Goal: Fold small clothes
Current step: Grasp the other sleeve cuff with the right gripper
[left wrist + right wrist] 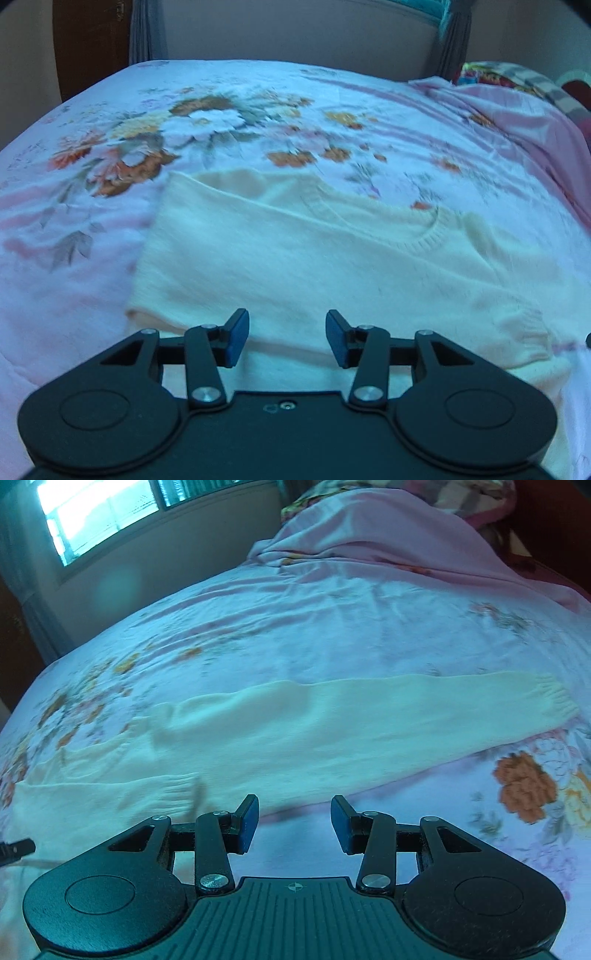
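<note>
A bed (110, 258) fills both views, covered by a pale floral sheet (332, 635) with orange and white blooms. A pink blanket (388, 528) is heaped at the upper right of the right wrist view and shows again at the right edge of the left wrist view.

The cream knit sweater (314, 258) lies flat on the sheet across the middle of the left wrist view, its ribbed neckline (432, 232) toward the right of centre and one sleeve folded over the body, the cuff (532, 332) at lower right. In the right wrist view the other sleeve (369, 720) stretches straight out toward the right edge of the frame.

The left tool (287, 338) sits at the bottom centre over the sweater's near edge, its blue pads (236, 341) apart with nothing pinched between them. The right tool (294, 823) likewise stands apart over bare sheet just beside the sweater's edge, holding nothing.
</note>
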Available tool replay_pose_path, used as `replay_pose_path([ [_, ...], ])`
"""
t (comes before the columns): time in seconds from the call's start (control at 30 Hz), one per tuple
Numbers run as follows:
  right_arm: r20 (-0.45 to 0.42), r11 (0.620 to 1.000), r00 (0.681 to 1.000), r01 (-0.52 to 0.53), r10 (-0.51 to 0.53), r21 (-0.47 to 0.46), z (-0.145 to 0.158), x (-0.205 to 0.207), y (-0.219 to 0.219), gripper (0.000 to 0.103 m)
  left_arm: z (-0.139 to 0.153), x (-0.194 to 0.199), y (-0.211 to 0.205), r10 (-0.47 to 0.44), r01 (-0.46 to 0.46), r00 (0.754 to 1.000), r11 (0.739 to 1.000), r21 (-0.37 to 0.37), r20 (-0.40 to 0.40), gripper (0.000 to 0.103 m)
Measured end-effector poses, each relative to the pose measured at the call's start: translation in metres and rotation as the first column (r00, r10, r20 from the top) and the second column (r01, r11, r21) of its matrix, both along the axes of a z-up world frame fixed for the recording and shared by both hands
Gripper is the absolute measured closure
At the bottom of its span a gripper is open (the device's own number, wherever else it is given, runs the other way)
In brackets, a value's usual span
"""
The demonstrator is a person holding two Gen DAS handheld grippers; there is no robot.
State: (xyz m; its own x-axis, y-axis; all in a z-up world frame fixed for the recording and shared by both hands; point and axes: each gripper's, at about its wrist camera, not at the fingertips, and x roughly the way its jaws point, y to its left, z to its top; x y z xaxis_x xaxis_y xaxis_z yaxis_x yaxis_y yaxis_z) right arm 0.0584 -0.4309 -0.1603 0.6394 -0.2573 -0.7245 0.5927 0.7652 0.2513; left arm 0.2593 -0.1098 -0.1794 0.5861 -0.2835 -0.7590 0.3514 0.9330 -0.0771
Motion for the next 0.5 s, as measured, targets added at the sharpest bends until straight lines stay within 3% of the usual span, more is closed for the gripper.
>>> replay_pose_path([
  [0.23, -0.035, 0.995, 0.994, 0.103, -0.103, 0.001, -0.006, -0.025, -0.048, 0.06, -0.003, -0.004, -0.012, -0.004, 0.004, 1.0, 1.0, 0.016, 0.002, 0.06],
  [0.5, -0.047, 0.957, 0.959, 0.282, -0.279, 0.076, -0.02, -0.061, -0.123, 0.06, -0.004, -0.01, -0.039, -0.049, 0.049, 0.999, 0.999, 0.018, 0.001, 0.06],
])
